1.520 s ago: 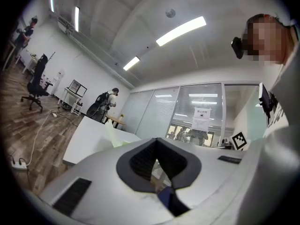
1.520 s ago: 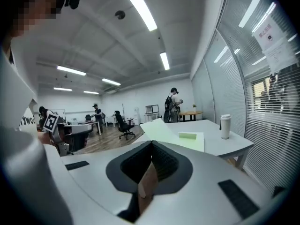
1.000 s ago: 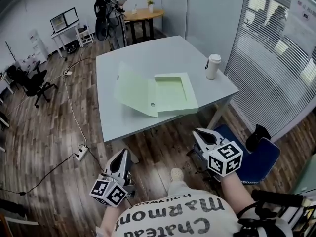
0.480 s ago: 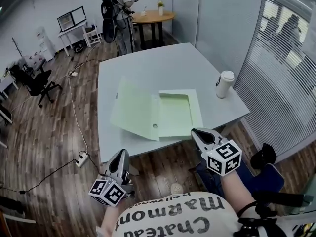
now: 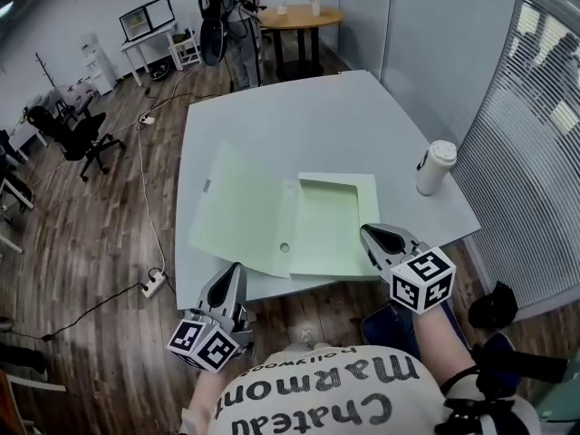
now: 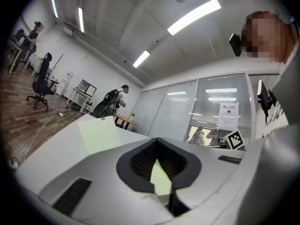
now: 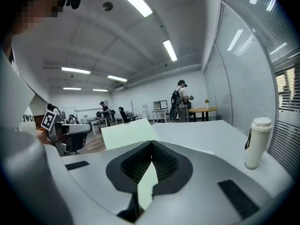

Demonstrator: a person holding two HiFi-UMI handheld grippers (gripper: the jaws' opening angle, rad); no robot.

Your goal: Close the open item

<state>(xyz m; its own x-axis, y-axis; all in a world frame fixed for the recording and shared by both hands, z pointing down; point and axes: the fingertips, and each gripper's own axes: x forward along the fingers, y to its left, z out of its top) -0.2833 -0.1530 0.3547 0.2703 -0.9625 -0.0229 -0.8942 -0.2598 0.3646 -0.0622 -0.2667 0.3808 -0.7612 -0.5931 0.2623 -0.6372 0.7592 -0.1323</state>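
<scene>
A pale green file box (image 5: 335, 220) lies open on the grey table (image 5: 299, 125). Its wide lid flap (image 5: 237, 208) is spread flat to the left of the shallow tray. My left gripper (image 5: 231, 275) hangs shut and empty just below the table's front edge, under the flap. My right gripper (image 5: 373, 236) is shut and empty over the front edge, at the tray's near right corner. In the left gripper view the flap (image 6: 98, 135) shows beyond the closed left gripper (image 6: 157, 140). From the right gripper (image 7: 151, 143) the flap (image 7: 129, 132) also lies ahead.
A white lidded cup (image 5: 435, 167) stands near the table's right edge, the same cup (image 7: 257, 142) in the right gripper view. A person with a backpack (image 5: 231, 7) stands beyond by a round wooden table (image 5: 299, 16). An office chair (image 5: 77, 139) and a floor power strip (image 5: 154, 284) lie left.
I have stepped closer to the table. Both grippers have come up to its front edge, the right one now beside the tray's corner. The box has not moved.
</scene>
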